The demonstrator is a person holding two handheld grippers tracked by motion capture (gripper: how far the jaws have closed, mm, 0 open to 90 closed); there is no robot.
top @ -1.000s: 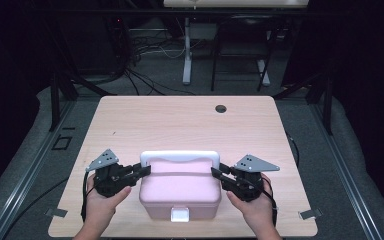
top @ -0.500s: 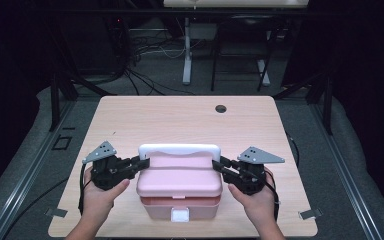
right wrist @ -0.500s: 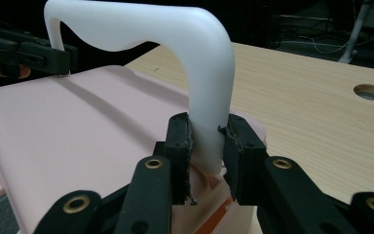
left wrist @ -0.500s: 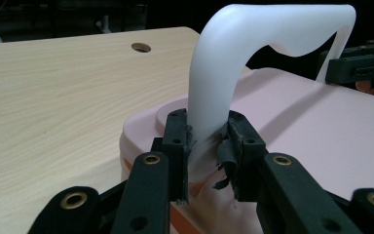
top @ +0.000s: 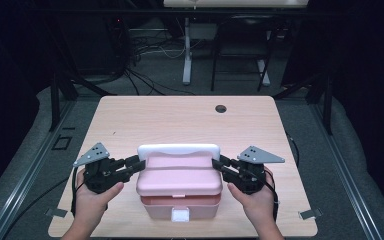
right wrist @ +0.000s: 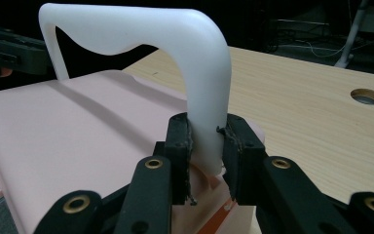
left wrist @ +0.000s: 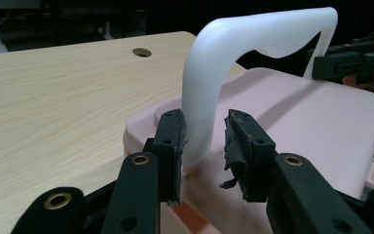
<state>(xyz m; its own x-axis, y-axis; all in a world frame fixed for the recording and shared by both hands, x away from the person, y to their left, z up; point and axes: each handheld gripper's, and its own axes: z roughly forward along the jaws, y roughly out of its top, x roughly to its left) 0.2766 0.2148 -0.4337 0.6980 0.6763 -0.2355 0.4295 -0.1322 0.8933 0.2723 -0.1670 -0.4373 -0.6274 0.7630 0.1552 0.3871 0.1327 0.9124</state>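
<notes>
A pink box with its lid (top: 178, 177) over its base (top: 155, 205) stands at the table's near edge; the lid (left wrist: 311, 126) (right wrist: 68, 131) looks raised a little off the base. Its white handle (top: 178, 149) stands upright. My left gripper (top: 137, 165) is at the handle's left leg (left wrist: 199, 112). There its jaws (left wrist: 202, 131) straddle the leg, one pad touching and a small gap at the other. My right gripper (top: 217, 162) is shut on the right leg (right wrist: 207, 122), both pads (right wrist: 180, 141) pressing it.
The wooden table (top: 180, 120) stretches beyond the box, with a round cable hole (top: 220, 108) near its far edge. A white latch (top: 180, 215) sits on the box's front. Dark floor, cables and desk legs lie behind the table.
Both grippers have closed in on the handle's legs. The lid now looks larger and slightly lifted from the base.
</notes>
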